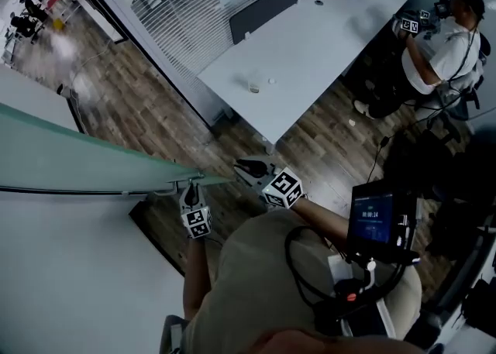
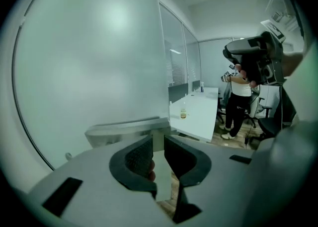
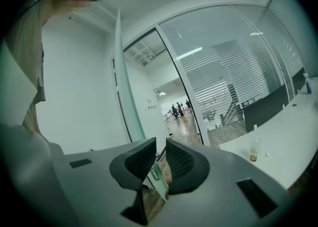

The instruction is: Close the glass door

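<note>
Head view, left to right: the glass door (image 1: pixel 77 163) is standing open, its frosted leaf running from the left margin to a free edge near centre, well apart from the dark frame of the slatted glass partition (image 1: pixel 178 12) it must meet. You are pinching that free edge with the left gripper (image 1: pixel 190 188); its fingers (image 2: pixel 139 159) are clamping a thin pale strip of the door just below a metal door fitting (image 2: pixel 126 130). The right gripper (image 1: pixel 246 166) is hovering just beyond the free edge, its fingers (image 3: pixel 141 161) drawn almost together with only a narrow slot; the door's edge is showing through that slot, but whether the pads are pressing it cannot be told. The step in hand is probably swinging the leaf toward the frame: you are best served by keeping the left pinch square on the edge and following the door's arc, not pulling straight, so the thin glass is not slipping out. Open wooden floor (image 1: pixel 232 135) is lying along the swing path; the white bench (image 1: pixel 310 42) and a second person (image 1: pixel 442 42) beyond it are standing well apart to the right.
</note>
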`<state>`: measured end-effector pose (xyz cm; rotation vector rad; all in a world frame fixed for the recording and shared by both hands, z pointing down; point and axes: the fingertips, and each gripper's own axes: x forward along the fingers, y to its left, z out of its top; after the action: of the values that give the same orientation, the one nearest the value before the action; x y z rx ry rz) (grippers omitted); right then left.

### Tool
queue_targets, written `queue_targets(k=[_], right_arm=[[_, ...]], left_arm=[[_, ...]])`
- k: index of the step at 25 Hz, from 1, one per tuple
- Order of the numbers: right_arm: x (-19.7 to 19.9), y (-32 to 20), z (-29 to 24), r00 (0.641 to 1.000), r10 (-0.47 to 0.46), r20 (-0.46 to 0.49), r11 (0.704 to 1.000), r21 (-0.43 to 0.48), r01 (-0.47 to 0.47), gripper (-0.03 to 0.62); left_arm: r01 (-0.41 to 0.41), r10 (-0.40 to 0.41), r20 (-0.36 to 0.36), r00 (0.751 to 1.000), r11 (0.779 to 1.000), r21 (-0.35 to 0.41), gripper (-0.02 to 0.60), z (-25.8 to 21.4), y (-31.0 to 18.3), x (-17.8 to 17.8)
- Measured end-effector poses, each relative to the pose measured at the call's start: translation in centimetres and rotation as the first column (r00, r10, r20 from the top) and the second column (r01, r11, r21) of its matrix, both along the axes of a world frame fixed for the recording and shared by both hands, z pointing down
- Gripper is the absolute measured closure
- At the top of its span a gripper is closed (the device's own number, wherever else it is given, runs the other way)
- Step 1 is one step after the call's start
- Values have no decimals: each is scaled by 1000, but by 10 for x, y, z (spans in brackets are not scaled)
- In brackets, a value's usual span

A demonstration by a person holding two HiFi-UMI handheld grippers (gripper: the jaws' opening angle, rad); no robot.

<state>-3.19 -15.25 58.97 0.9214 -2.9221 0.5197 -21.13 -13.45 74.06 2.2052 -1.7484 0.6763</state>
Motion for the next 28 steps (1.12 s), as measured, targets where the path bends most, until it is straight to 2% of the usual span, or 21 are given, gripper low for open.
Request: queue_targets(k=[2,5,7,12,15,18,21,25,28], right_arm=[[-5,2,-1,1000,-21,5,1000,8,21,526],[1,2,-12,1000,-11,21,999,41,10,526],[8,-5,-24,999,14,31,998,68,-16,526],[9,7,-22,1000,-4,18,1000,23,4,526],[21,7,-14,1000,-6,12,1000,23,6,527],[32,-1,-10,1000,16,1,999,31,-16,526],[28,-7,0,999,32,11,999,11,-32,526],[18,-20,5,999,38,9,999,2,-38,526],[17,-26,1,998,57,9,998,-2,-57,526]], left_arm=[[-6,5,38,999,1000,28,517,-5,5,-14],[-92,87,108,990,995,48,415,-6,-3,-25],[-124,114,179,977,991,45,384,-15,-19,-33],[-49,50,302,952,999,-11,365,-4,-3,-78],[-33,44,390,920,999,-34,362,15,-12,-88],[-58,55,473,880,998,-8,364,21,-33,-88],[-76,65,500,864,997,1,364,29,-41,-99],[-58,79,542,836,997,-55,367,32,-59,-110],[-63,104,535,838,994,-94,367,40,-70,-103]])
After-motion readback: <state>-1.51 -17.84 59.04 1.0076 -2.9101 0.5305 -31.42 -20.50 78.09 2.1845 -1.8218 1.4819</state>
